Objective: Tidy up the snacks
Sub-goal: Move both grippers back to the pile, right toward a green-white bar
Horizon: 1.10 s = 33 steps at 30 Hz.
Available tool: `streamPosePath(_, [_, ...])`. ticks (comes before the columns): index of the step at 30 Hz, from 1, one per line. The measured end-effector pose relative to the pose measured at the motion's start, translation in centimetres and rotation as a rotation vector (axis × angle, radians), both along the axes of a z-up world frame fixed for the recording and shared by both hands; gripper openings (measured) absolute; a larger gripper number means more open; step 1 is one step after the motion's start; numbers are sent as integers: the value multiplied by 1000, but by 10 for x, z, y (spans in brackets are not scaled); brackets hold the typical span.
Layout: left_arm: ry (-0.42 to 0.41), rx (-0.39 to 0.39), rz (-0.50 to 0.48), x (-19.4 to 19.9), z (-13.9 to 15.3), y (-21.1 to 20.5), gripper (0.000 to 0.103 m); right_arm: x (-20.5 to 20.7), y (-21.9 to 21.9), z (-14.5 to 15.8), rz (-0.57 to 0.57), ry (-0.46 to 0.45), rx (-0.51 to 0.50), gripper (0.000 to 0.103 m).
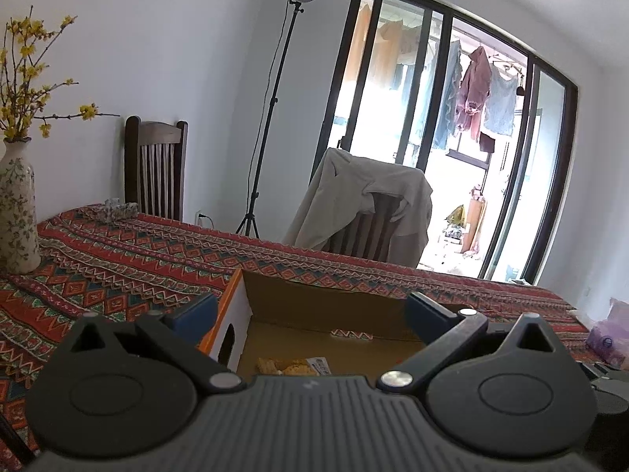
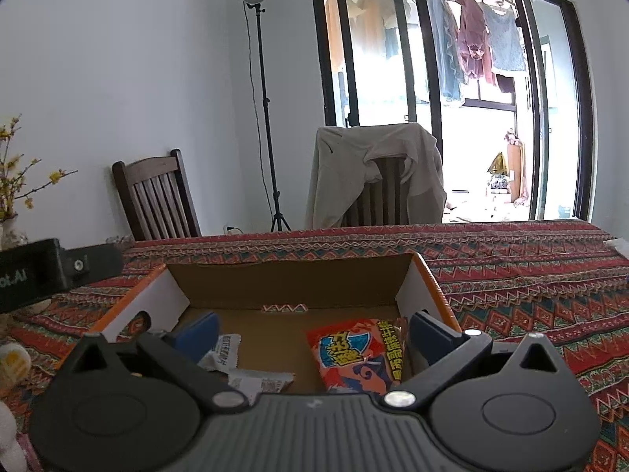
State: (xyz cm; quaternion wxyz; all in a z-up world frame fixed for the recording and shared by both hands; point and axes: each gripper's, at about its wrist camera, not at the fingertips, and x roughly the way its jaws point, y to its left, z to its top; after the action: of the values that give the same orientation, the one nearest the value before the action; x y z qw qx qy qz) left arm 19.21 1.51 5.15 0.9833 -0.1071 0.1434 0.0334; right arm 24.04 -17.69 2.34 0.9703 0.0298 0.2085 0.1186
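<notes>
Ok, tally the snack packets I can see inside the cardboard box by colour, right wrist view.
Red-orange packet: 1
White packets: 2
Total visible in the cardboard box: 3; the hand-held gripper hides the box's near end.

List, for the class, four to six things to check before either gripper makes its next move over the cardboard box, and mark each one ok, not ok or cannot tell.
1. Right gripper jaws wide apart with nothing between them: ok.
2. Left gripper jaws apart and empty: ok.
3. Orange snack packet lies inside the cardboard box: ok.
4. White wrappers lie inside the box, at its left side: ok.
5. Biscuit packet lies in the box below the left gripper: ok.
6. More snacks waiting on the patterned tablecloth: cannot tell; the purple bag at the frame edge is unclear.
</notes>
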Motion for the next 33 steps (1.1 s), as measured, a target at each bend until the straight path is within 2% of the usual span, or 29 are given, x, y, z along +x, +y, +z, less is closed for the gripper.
streamPosePath(16, [-1, 17, -20, -72, 9, -3, 103, -67, -18, 11, 11, -4, -19, 103])
streamPosePath(24, [12, 27, -37, -108, 3, -5, 103, -103, -36, 5, 14, 7, -34, 103])
streamPosePath(33, [60, 30, -38, -132, -14, 1, 103, -136, -61, -13, 6, 37, -59, 103])
